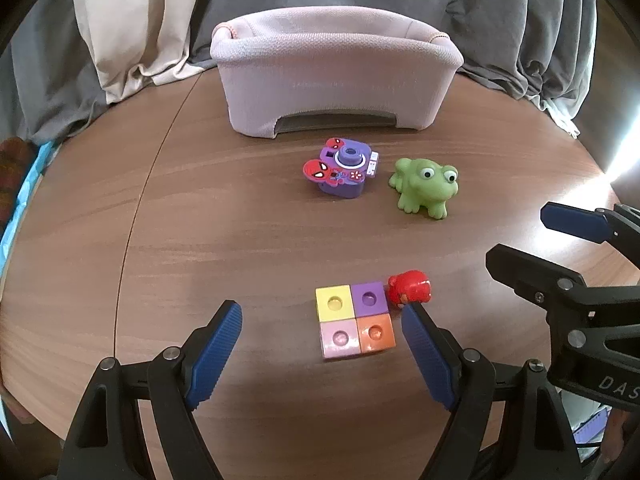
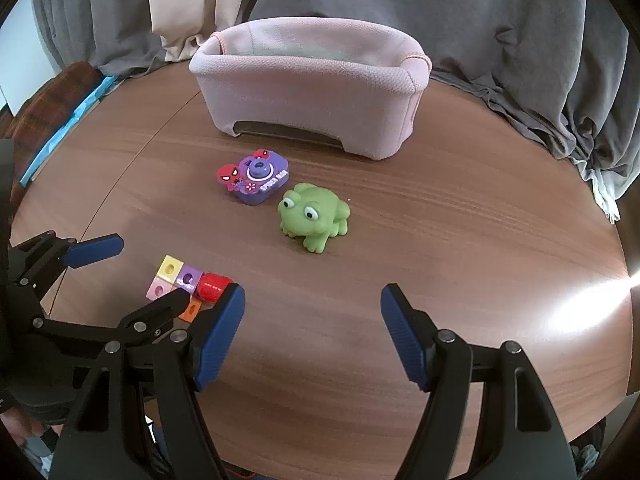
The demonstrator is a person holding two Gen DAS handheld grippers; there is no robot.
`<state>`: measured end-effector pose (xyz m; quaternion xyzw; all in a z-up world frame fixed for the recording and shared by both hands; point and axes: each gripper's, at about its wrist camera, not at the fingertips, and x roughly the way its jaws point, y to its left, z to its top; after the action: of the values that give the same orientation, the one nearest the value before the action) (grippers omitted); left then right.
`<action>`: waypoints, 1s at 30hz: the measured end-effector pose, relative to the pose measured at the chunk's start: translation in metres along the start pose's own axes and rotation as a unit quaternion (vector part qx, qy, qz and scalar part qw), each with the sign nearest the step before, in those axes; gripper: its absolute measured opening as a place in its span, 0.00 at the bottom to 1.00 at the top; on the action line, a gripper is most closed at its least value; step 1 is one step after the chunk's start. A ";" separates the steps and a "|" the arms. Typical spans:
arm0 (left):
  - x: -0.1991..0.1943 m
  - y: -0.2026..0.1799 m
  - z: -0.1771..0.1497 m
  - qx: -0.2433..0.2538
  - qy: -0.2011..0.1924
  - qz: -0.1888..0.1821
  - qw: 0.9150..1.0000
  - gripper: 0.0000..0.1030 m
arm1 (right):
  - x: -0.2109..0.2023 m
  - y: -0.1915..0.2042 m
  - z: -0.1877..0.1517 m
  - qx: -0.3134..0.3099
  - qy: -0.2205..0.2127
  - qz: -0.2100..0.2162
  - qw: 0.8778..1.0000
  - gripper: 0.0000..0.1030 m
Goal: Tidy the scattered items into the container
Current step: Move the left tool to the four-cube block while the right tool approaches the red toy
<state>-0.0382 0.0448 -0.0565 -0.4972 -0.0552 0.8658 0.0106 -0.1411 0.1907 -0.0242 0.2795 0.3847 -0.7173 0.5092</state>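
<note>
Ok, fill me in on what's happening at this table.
A person holds a claw in each hand over a round wooden table, tidying toys into a pink fabric basket. Nothing is picked up: both claws are open and hold nothing. The left claw hovers over a four-colour block square with a small red toy touching it. The right claw hangs over bare table, nearest the green frog. A purple toy camera sits beside the frog, in front of the basket.
</note>
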 end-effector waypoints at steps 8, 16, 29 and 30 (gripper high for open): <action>0.007 0.000 -0.007 -0.001 0.008 -0.003 1.000 0.77 | 0.001 -0.001 -0.007 0.006 0.006 0.003 1.000 0.66; 0.013 0.000 -0.009 -0.001 0.013 -0.004 1.000 0.77 | 0.004 0.002 -0.012 0.006 0.013 0.008 1.000 0.66; 0.015 0.004 -0.009 -0.007 0.008 -0.009 1.000 0.76 | 0.008 0.005 -0.011 0.001 0.013 0.012 1.000 0.66; 0.014 0.005 -0.009 -0.007 0.007 -0.009 1.000 0.76 | 0.008 0.005 -0.011 0.002 0.013 0.012 1.000 0.66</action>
<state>-0.0373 0.0421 -0.0740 -0.5028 -0.0656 0.8618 0.0153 -0.1388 0.1949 -0.0377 0.2944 0.3867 -0.7081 0.5122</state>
